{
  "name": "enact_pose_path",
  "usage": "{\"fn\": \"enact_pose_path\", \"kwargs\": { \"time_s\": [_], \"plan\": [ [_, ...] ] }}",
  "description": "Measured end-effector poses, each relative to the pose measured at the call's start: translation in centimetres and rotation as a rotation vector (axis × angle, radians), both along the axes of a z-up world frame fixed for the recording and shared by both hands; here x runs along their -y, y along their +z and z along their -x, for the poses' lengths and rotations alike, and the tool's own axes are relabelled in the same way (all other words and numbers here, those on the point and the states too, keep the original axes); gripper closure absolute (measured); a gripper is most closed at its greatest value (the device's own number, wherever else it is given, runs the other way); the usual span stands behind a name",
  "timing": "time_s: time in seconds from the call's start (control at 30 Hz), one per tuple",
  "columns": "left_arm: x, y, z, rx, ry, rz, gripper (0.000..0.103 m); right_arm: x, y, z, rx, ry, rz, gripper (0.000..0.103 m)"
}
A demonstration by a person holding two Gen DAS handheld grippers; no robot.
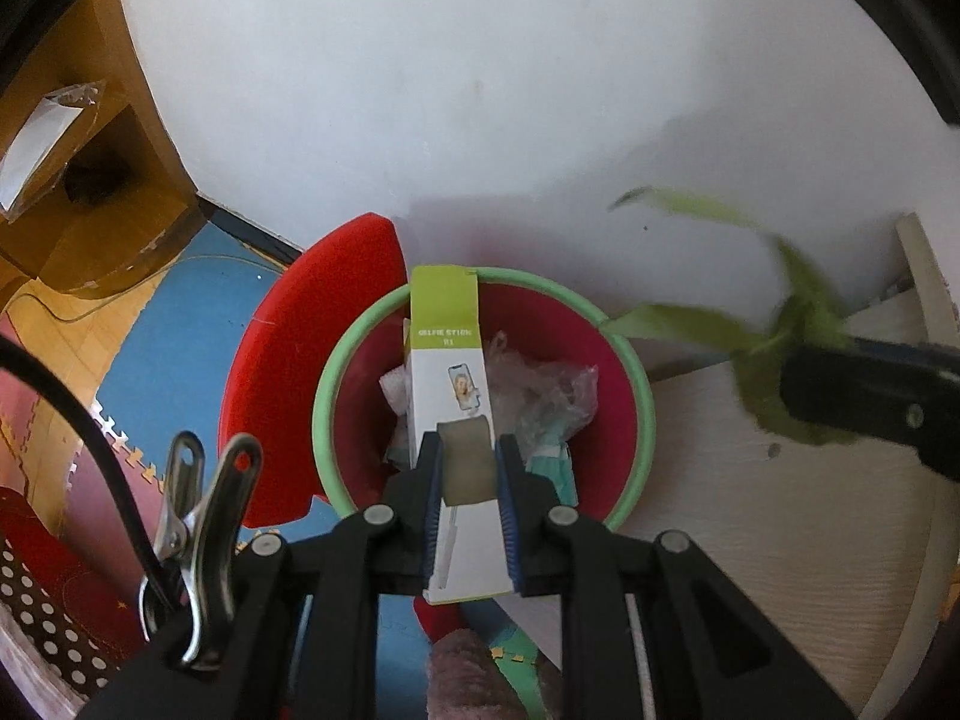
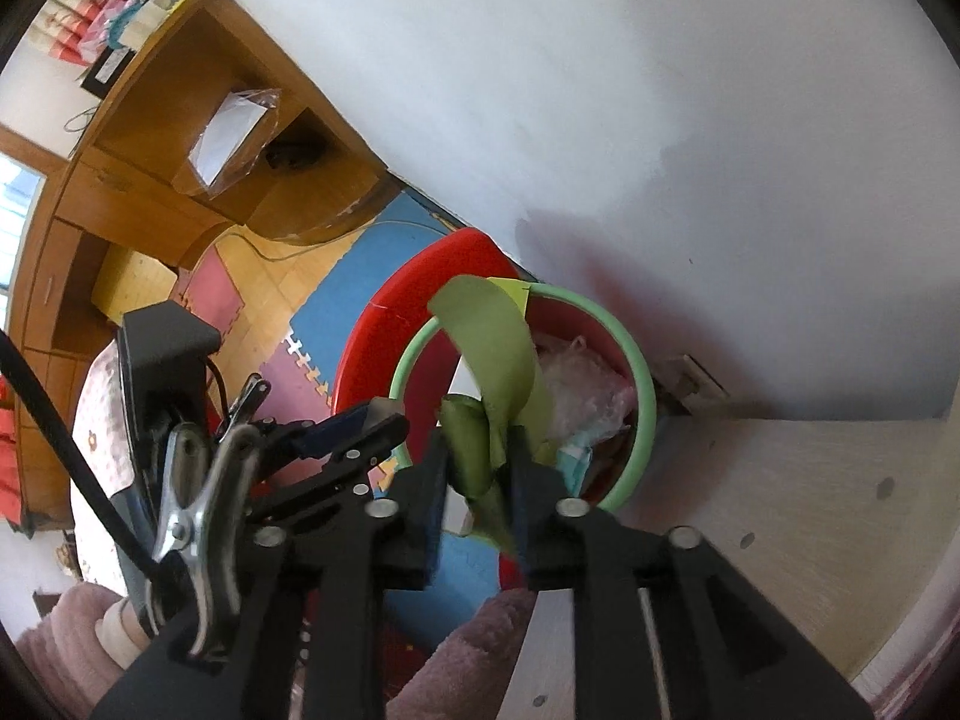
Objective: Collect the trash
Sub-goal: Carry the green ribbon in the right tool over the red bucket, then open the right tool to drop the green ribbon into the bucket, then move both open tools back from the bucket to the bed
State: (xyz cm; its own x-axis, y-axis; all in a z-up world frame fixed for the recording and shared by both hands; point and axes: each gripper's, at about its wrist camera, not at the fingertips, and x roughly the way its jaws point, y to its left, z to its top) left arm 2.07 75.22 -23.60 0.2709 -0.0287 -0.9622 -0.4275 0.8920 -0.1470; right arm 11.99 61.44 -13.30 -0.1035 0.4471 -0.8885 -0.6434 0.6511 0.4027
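Selfie-stick box [image 1: 451, 396]: centre of the left view, upright, clamped between the left claw [image 1: 470, 468] pads, its top leaning on the bin rim.
Green ribbon [image 2: 480, 450]: centre of the right view, between the right claw [image 2: 477, 468] pads, jaws narrow.
Bin [image 1: 630, 360]: red, green-rimmed, directly beneath both claws, beside the worktop [image 1: 750, 510].

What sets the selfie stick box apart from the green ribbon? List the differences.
1. The selfie stick box is rigid and straight-edged; the green ribbon is limp and curls in loops.
2. The box is white with lime ends and print; the ribbon is plain green.
3. The box is in the left gripper; the ribbon is in the right gripper.
Both hang over the red bin.
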Motion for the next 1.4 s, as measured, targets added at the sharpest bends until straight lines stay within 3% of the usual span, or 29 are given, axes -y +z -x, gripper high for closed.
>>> {"fn": "enact_pose_path", "kwargs": {
  "time_s": [0.17, 0.73, 0.83, 0.93, 1.4],
  "plan": [
    [0.1, -0.5, 0.0, 0.001, -0.005, 0.001, 0.086, 0.1, -0.1, 0.0, -0.002, -0.023, 0.009, 0.067],
    [-0.8, -5.5, -0.8, -0.043, 0.004, -0.007, 0.084, 1.9, 1.9, 0.7, 0.041, -0.056, -0.041, 0.067],
    [-1.1, -6.0, -0.8, -0.047, 0.020, 0.015, 0.073, 2.1, 2.2, 0.8, 0.055, -0.056, -0.042, 0.067],
    [-1.3, -5.8, -0.9, -0.042, 0.026, 0.030, 0.062, 2.4, 2.3, 0.9, 0.051, -0.063, -0.044, 0.067],
    [-0.1, -2.1, 0.4, -0.021, 0.001, 0.013, 0.061, 4.7, 3.3, 1.4, 0.053, -0.105, -0.080, 0.067]
  ]
}}
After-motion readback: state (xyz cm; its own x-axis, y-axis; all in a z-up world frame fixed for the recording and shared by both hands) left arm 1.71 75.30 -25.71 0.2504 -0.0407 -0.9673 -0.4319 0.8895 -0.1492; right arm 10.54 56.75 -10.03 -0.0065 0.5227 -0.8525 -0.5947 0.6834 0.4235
